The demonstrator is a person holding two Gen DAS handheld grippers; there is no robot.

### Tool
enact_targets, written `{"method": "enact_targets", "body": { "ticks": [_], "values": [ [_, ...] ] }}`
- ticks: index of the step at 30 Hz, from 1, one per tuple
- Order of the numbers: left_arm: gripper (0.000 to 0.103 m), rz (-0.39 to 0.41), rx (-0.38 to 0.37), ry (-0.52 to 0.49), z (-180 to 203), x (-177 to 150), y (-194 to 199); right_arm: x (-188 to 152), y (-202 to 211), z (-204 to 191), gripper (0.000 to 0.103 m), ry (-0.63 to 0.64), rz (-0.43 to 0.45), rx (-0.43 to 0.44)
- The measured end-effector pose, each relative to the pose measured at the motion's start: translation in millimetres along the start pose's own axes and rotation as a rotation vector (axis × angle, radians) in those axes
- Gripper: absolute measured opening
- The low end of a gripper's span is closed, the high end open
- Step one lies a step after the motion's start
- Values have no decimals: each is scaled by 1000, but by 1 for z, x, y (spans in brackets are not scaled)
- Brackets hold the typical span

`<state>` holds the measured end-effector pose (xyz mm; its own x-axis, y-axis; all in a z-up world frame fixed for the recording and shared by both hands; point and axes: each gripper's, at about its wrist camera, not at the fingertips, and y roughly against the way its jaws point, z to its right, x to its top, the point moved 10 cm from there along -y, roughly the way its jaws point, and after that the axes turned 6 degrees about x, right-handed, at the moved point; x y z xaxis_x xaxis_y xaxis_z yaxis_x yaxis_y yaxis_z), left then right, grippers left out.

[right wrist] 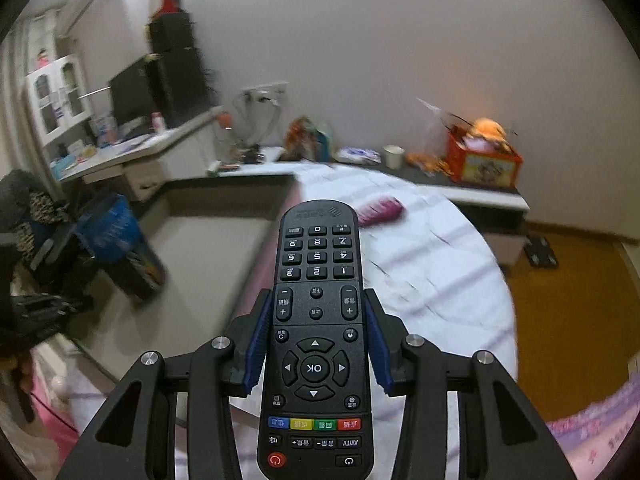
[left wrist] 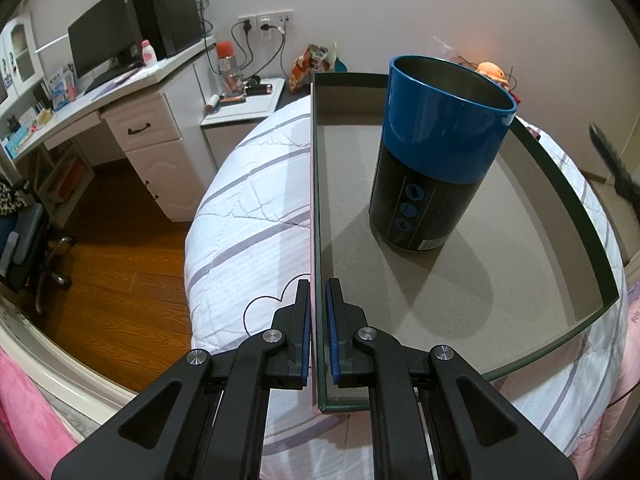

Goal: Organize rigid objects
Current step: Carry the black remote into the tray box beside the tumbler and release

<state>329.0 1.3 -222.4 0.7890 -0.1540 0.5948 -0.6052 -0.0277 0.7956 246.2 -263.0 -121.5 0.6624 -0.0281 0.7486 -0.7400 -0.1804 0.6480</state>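
Remote [right wrist: 316, 332] clamped in right hand-held gripper [right wrist: 316, 308] | buttons up

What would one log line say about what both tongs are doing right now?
left tongs: shut on box wall | right tongs: shut on remote, above bed | can: upright in box

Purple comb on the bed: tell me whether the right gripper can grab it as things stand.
Probably not. The right gripper is shut on the remote control, which fills its jaws. The purple comb lies unobstructed on the bed ahead.
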Motion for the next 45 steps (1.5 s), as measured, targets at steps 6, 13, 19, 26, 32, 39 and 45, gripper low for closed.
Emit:
{"method": "enact_targets", "body": {
  "ticks": [6, 13, 19, 26, 32, 39, 45],
  "values": [
    [8, 0, -1, -1, 0, 0, 0, 15, -26, -64, 44, 101, -45, 90],
    [8, 0, -1, -2, 2, 1, 1, -12, -77, -111, 44, 191, -195, 119],
    [9, 2, -8, 0, 4, 3, 2, -28, -105, -132, 44, 218, -284, 129],
    [9, 3, -12, -1, 4, 4, 2, -40, -120, -150, 45, 240, -336, 169],
    [9, 2, -12, -3, 3, 3, 2, -39, -118, -141, 45, 237, -342, 159],
    [9, -3, -13, 0, 5, 3, 0, -8, -79, -120, 60, 206, -207, 120],
    [8, -4, -12, 3, 3, 3, -1, 24, -12, -63, 71, 153, -44, 19]
  ]
}}
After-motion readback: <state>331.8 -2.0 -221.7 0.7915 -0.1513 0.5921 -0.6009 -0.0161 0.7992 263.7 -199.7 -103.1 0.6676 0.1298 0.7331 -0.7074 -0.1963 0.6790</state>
